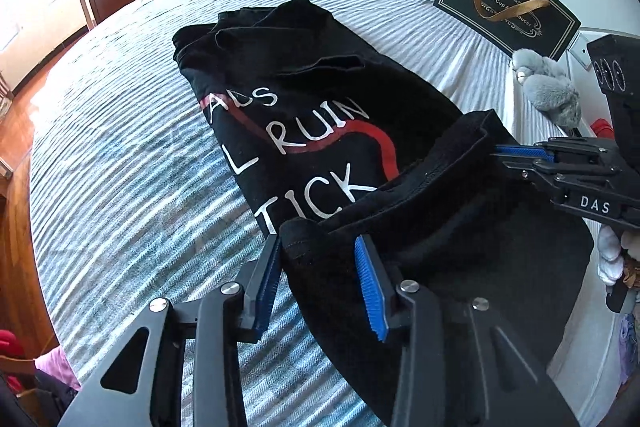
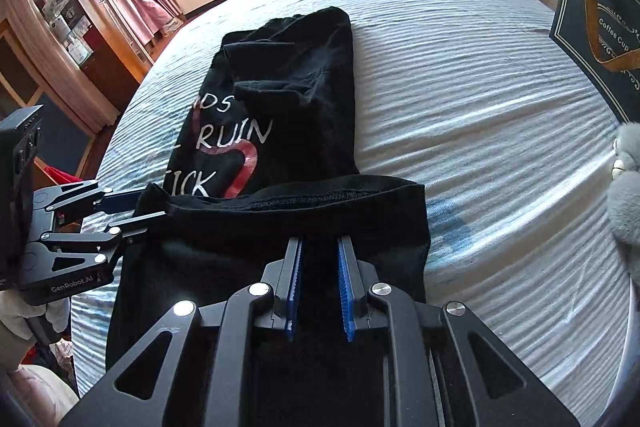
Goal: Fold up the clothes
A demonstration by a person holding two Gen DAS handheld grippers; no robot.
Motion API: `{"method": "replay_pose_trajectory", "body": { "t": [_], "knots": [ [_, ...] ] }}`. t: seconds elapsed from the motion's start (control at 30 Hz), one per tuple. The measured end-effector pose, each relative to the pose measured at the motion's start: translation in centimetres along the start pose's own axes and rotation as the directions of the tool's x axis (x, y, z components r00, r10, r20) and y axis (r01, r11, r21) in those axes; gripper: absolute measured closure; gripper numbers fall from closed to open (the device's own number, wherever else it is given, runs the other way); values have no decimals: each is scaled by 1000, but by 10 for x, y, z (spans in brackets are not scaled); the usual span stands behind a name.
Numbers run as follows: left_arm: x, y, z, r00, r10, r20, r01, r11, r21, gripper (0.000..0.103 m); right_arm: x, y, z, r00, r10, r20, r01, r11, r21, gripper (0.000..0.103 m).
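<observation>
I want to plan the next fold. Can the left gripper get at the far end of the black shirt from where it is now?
Probably yes. The left gripper sits at the near folded edge of the black shirt, and the far end lies open on the bed. Nothing stands between them; the right gripper is off to the side.

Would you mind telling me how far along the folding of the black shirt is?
Done: the black T-shirt already lies narrowed lengthwise on the bed. In hand: left gripper and right gripper are at its near edge, doubled over. Left: finishing that fold.
</observation>
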State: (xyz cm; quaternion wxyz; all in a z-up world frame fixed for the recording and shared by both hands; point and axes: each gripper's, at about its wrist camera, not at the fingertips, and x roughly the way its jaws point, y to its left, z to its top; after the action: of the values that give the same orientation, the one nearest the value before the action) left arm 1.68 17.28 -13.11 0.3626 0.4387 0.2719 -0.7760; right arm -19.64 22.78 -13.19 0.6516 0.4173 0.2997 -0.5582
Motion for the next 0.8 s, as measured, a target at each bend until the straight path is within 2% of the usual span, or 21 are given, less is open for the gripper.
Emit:
{"method": "replay_pose_trajectory", "body": {
  "t": [0.07,0.13,0.17,0.23,0.3,0.4,0.43,0.47,0.53,0.7,0.8],
  "knots": [
    [2,1,1,1000,8,-2,-8,1000,5,63,2,-11,4,1000,-19,13,18,999,46,96],
    [2,0,1,1000,23,-9,-23,1000,9,57,-3,-19,7,998,-55,30,52,995,89,96],
    [0,0,-1,1000,24,-13,-24,1000,11,50,-7,-22,7,997,-70,37,66,993,101,96],
    [-8,-3,-7,1000,8,-18,-8,1000,15,44,-23,-25,3,996,-66,58,60,993,104,94],
    [-27,-9,-19,1000,-13,-5,14,999,31,24,-43,-22,-9,995,-66,78,60,996,73,93],
    [-54,-23,-49,999,-42,7,41,997,66,24,-71,-21,-38,993,-66,99,62,997,35,79],
    [-61,-28,-59,999,-49,6,48,996,80,24,-80,-22,-49,993,-60,102,57,998,29,68],
    [-64,-35,-69,999,-51,-4,51,994,98,24,-86,-23,-60,994,-56,98,53,998,26,51],
    [-68,-49,-86,998,-53,-20,55,990,131,24,-94,-26,-81,995,-54,84,53,998,22,39],
    [-57,-78,-116,997,-52,-57,60,984,166,24,-101,-24,-116,999,-1,42,2,1000,-31,39],
    [-50,-89,-127,999,-20,-50,28,984,175,24,-94,-14,-129,1000,-17,13,18,994,-104,39]
  ]
}}
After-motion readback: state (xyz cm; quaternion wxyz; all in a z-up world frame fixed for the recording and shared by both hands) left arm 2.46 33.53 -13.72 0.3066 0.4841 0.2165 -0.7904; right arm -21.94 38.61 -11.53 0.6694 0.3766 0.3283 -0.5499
